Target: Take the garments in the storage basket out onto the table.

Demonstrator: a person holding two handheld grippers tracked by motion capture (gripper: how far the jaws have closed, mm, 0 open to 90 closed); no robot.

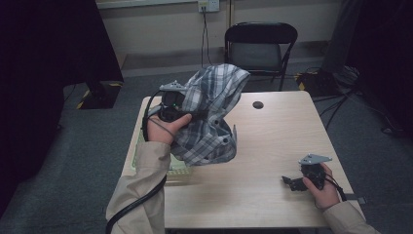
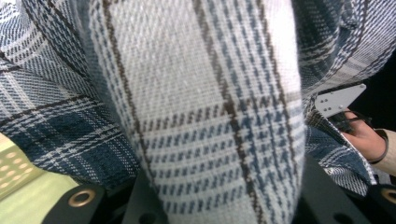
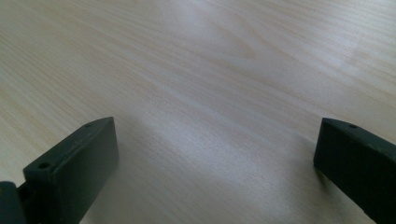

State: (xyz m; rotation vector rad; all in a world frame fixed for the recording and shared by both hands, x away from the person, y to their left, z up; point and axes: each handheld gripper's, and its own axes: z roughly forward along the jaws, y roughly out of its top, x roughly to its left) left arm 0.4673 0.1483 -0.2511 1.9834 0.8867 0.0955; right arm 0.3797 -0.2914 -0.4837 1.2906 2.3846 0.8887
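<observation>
A blue, white and brown plaid cloth hangs bunched above the left half of the wooden table. My left gripper is raised at the cloth's left side and shut on it, its jaws buried in the folds. In the left gripper view the plaid cloth drapes right over the jaws. My right gripper rests low near the table's front right corner. Its jaws stand open over bare wood with nothing between them. The right hand peeks past the cloth in the left gripper view.
A pale green perforated tray lies under the cloth at the table's left edge. A round cable hole sits near the far edge. A black folding chair stands behind the table, with cables on the floor to the right.
</observation>
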